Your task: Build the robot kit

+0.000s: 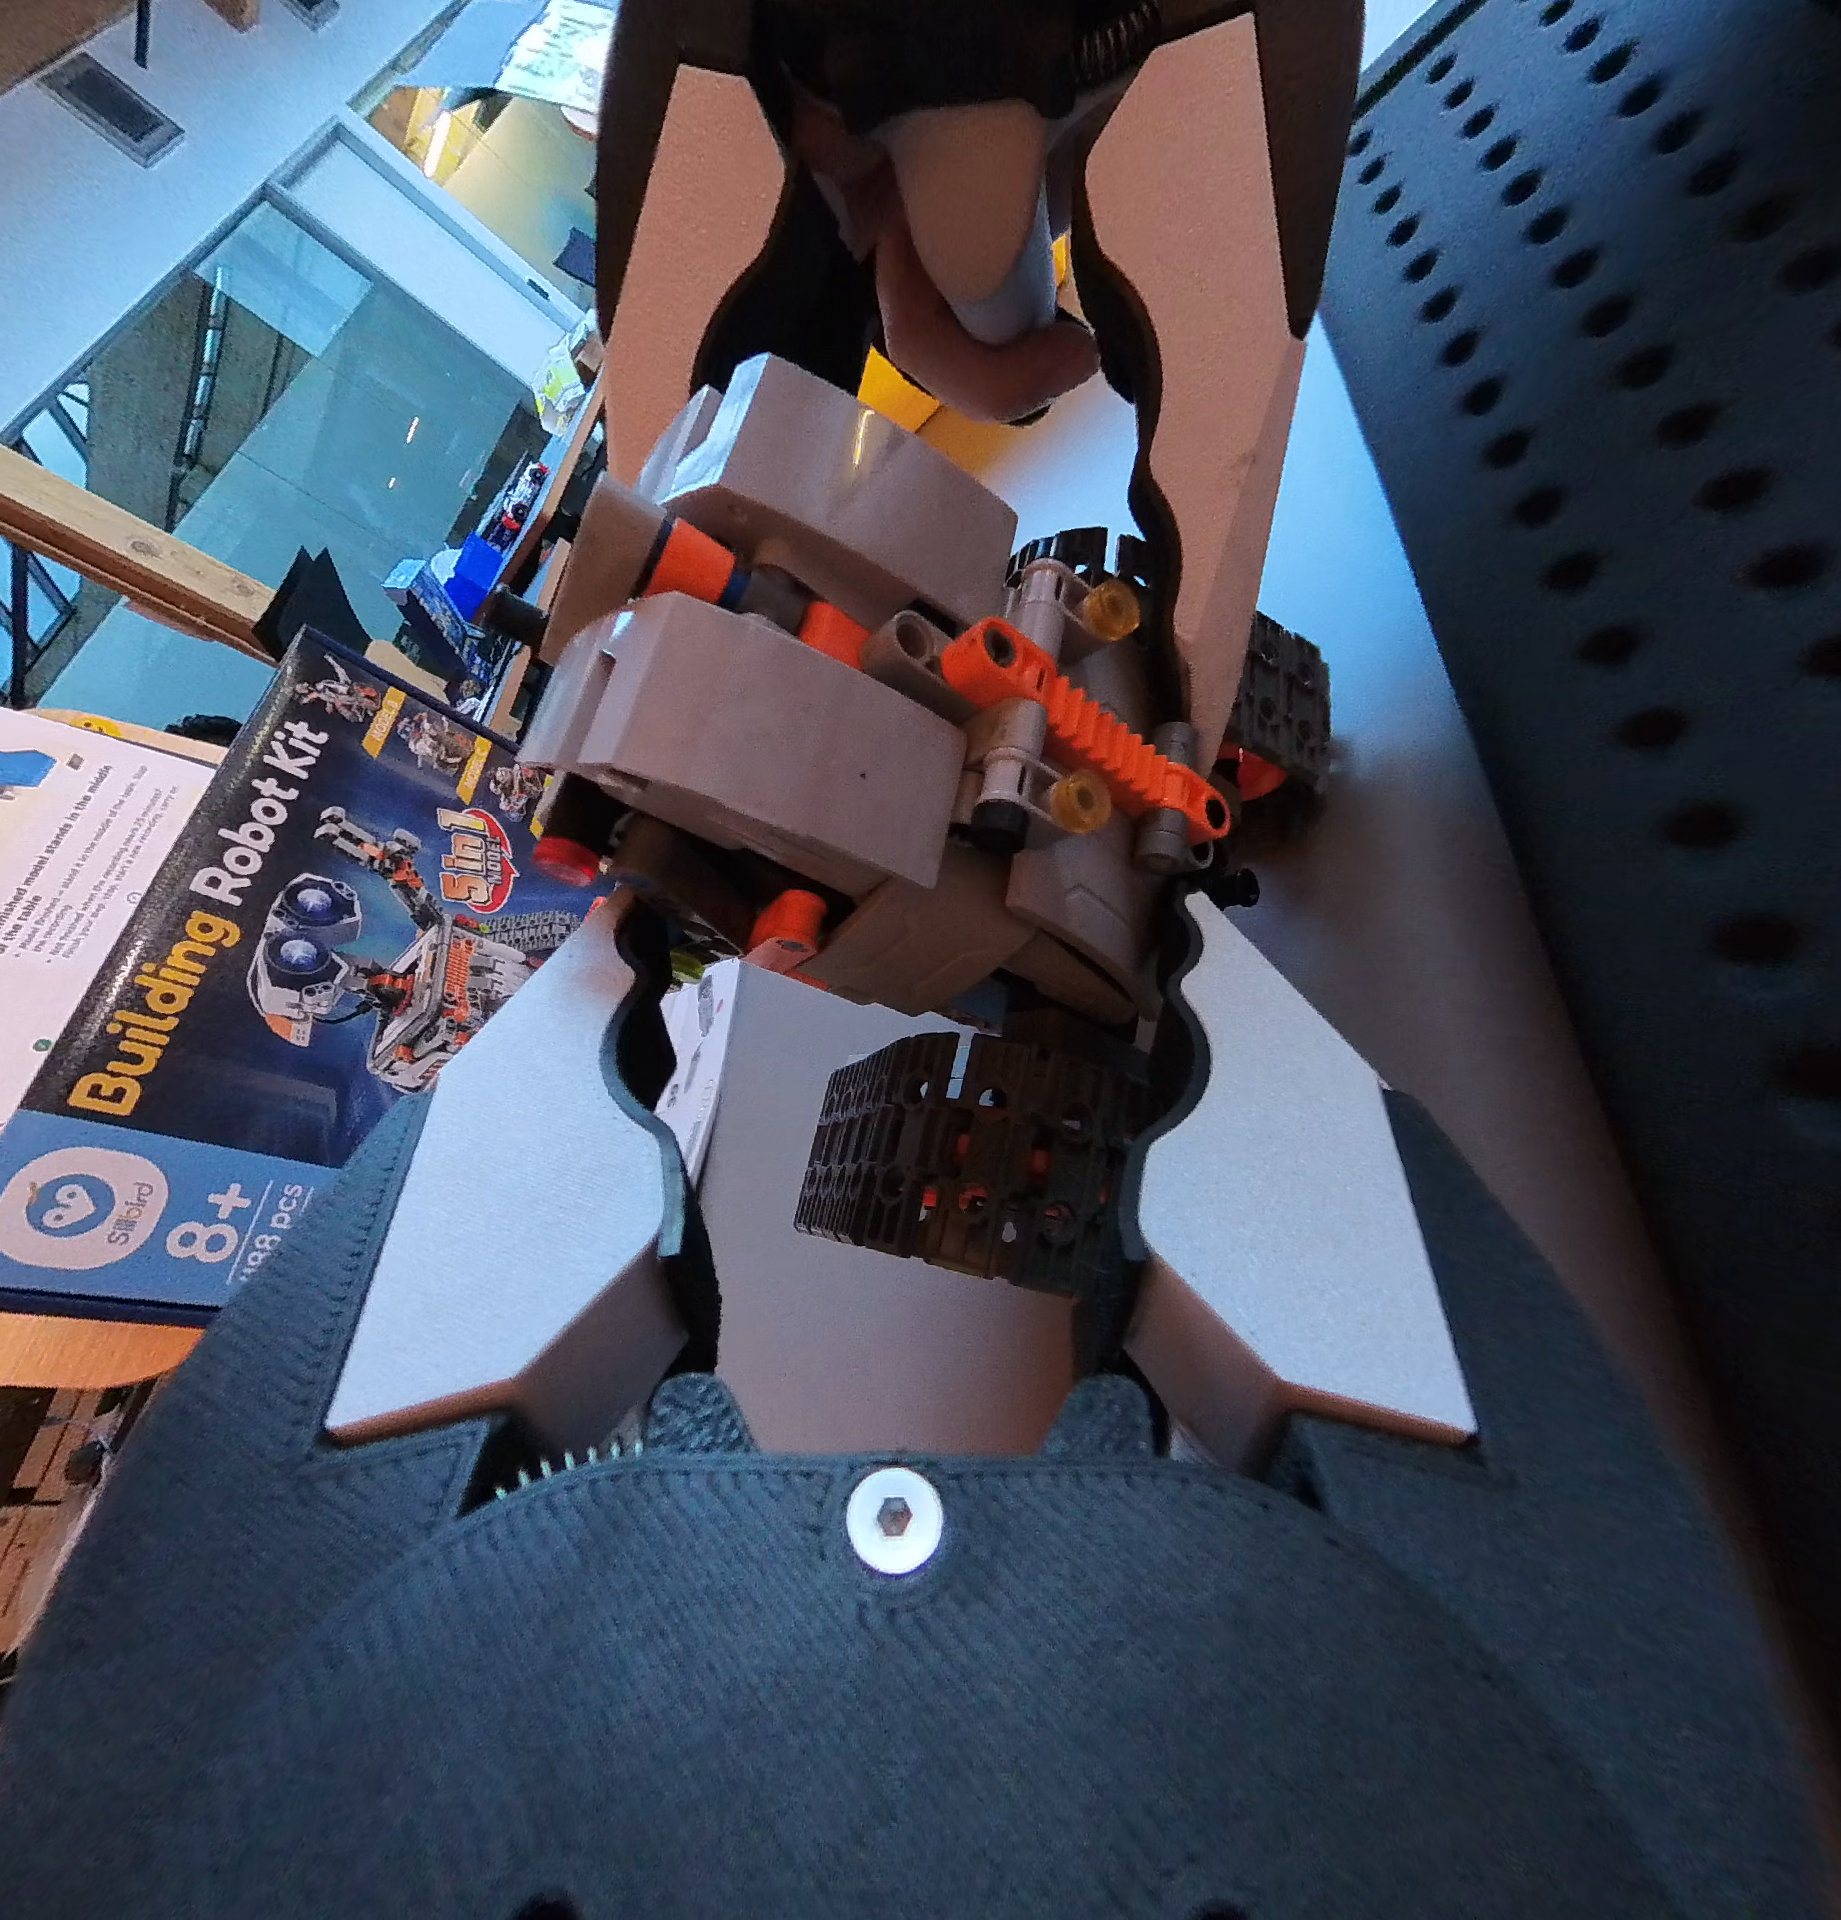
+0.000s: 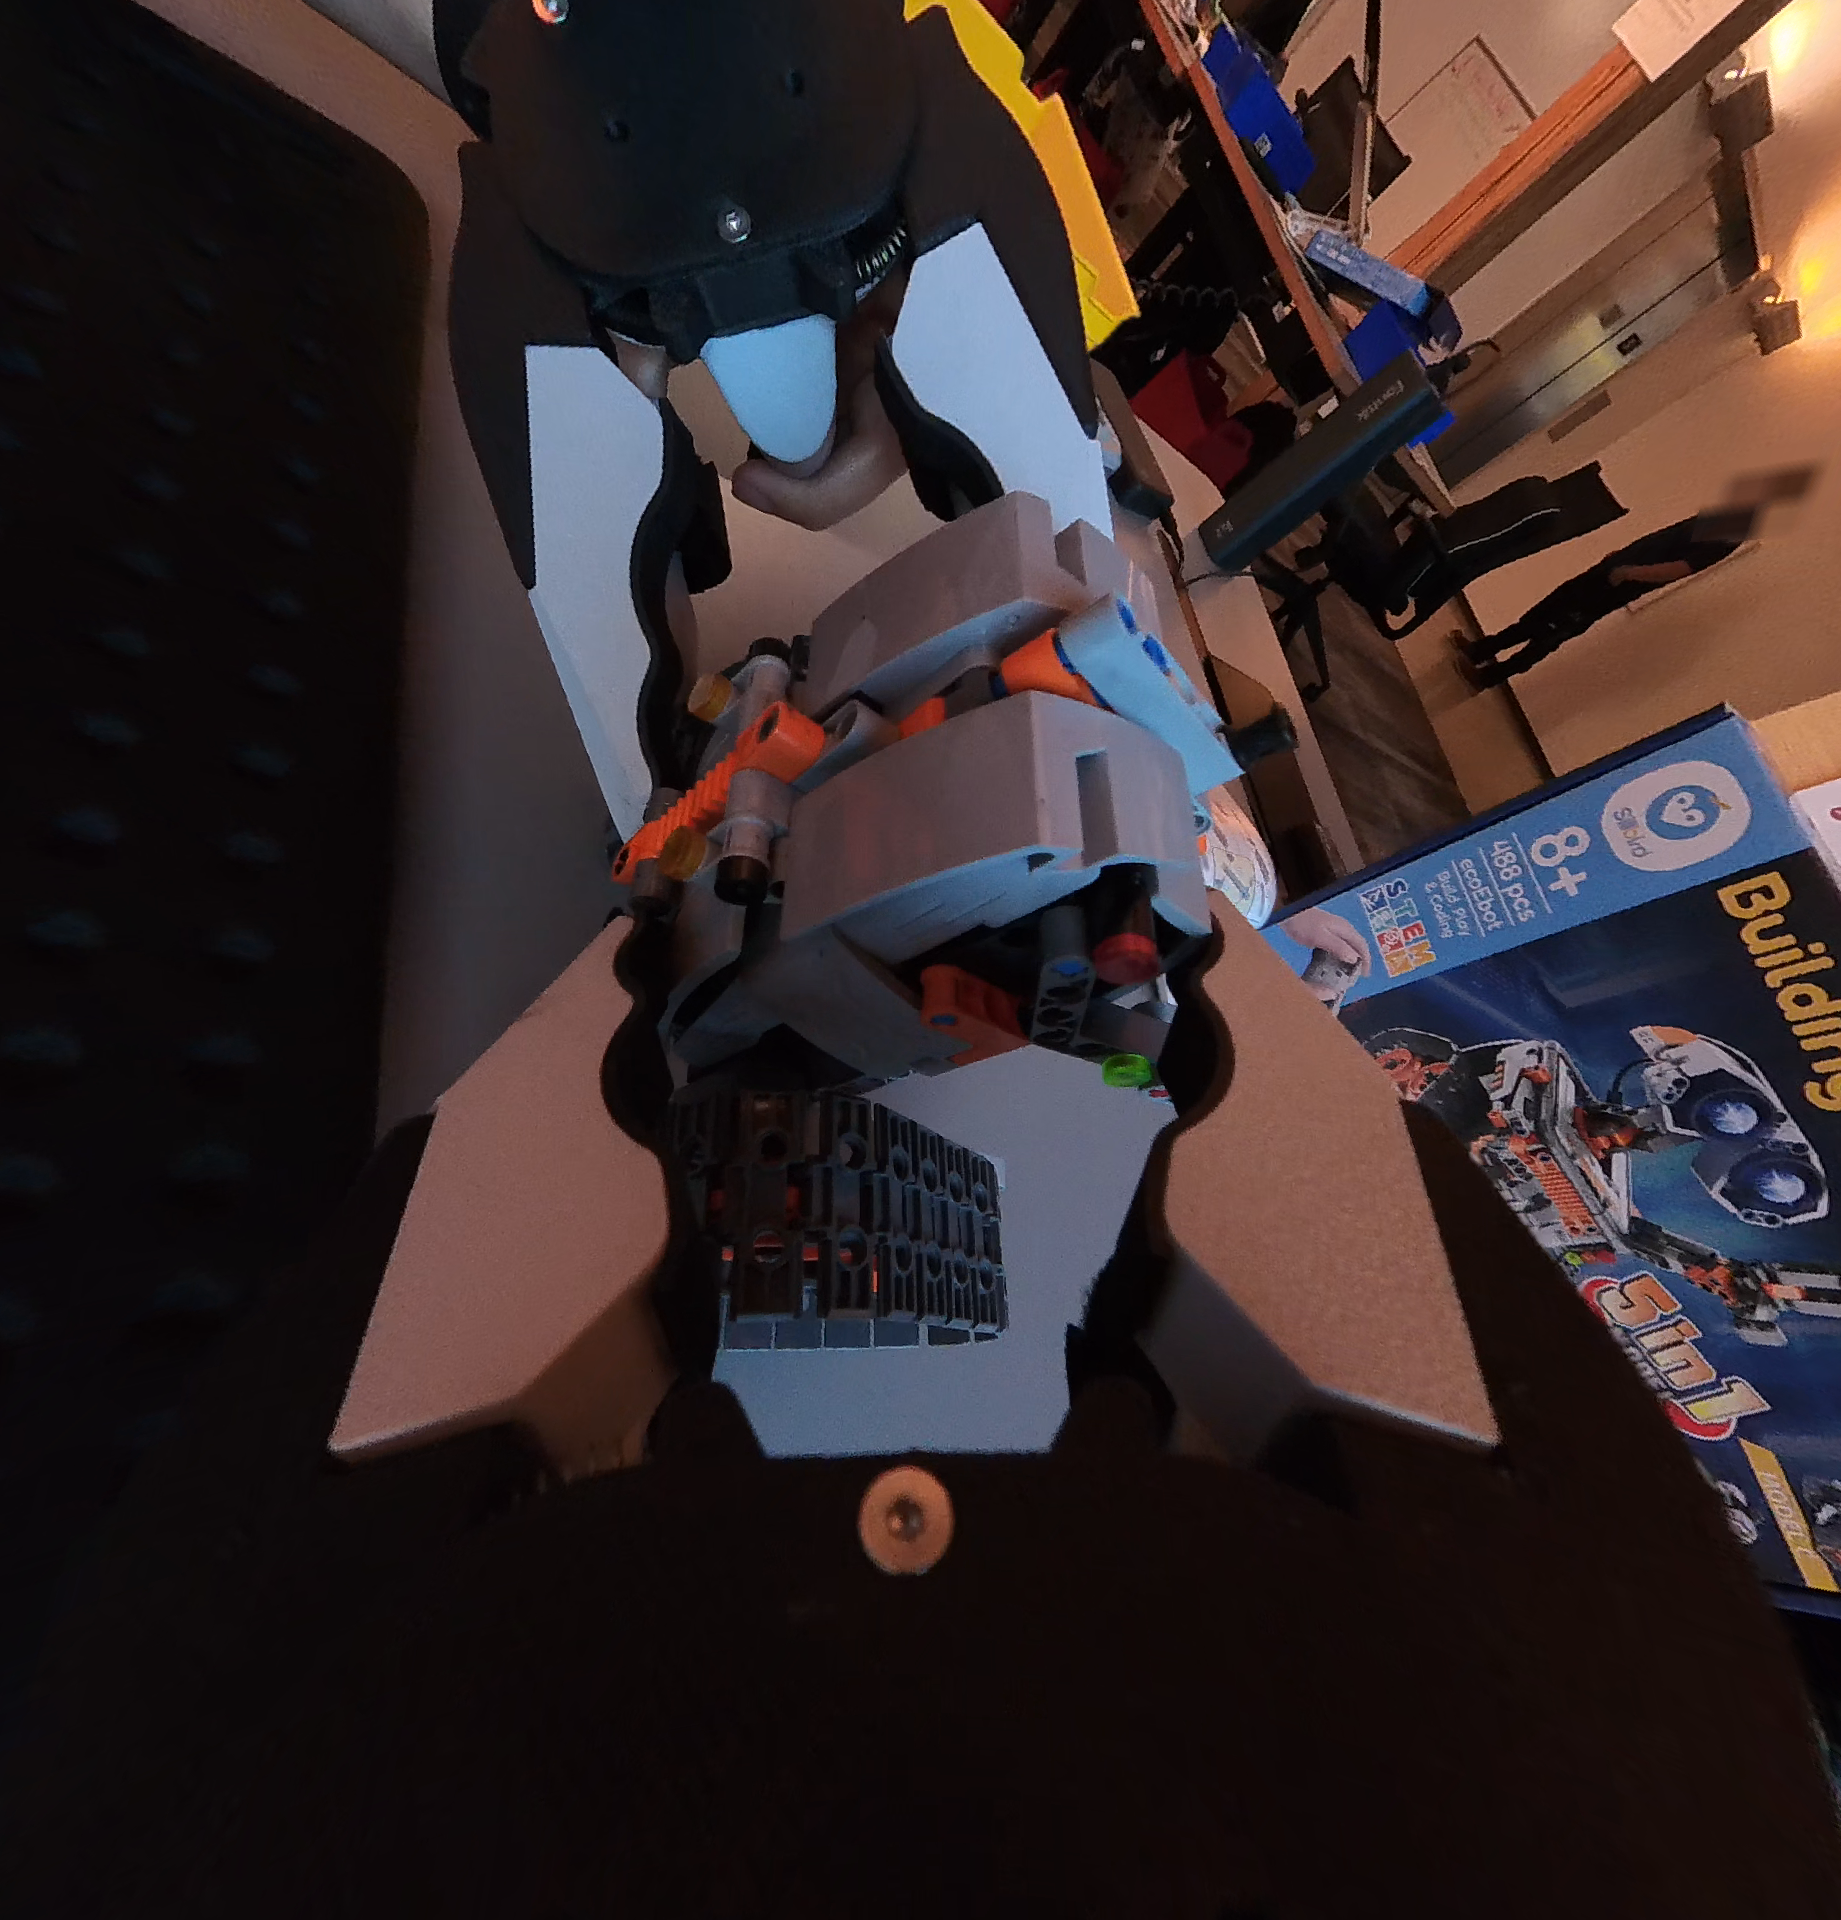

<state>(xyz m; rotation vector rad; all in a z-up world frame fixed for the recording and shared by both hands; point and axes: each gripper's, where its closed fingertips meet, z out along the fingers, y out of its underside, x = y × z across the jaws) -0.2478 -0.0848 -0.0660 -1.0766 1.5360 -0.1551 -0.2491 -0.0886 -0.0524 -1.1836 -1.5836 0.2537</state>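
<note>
Blocky grey-orange toy robot [image 1: 791, 717] between both tools [image 1: 900, 914] [image 2: 911, 935]

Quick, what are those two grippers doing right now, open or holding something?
Left gripper: closed on the toy robot, one finger on each side.
Right gripper: closed on the same toy robot, from the opposite end.

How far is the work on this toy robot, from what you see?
Done: the robot looks built, with a grey body on black tracks. In hand: the left gripper and right gripper straddle it from opposite ends; whether they clamp it is unclear. Left: nothing visible tells. Its box lies beside it.
</note>
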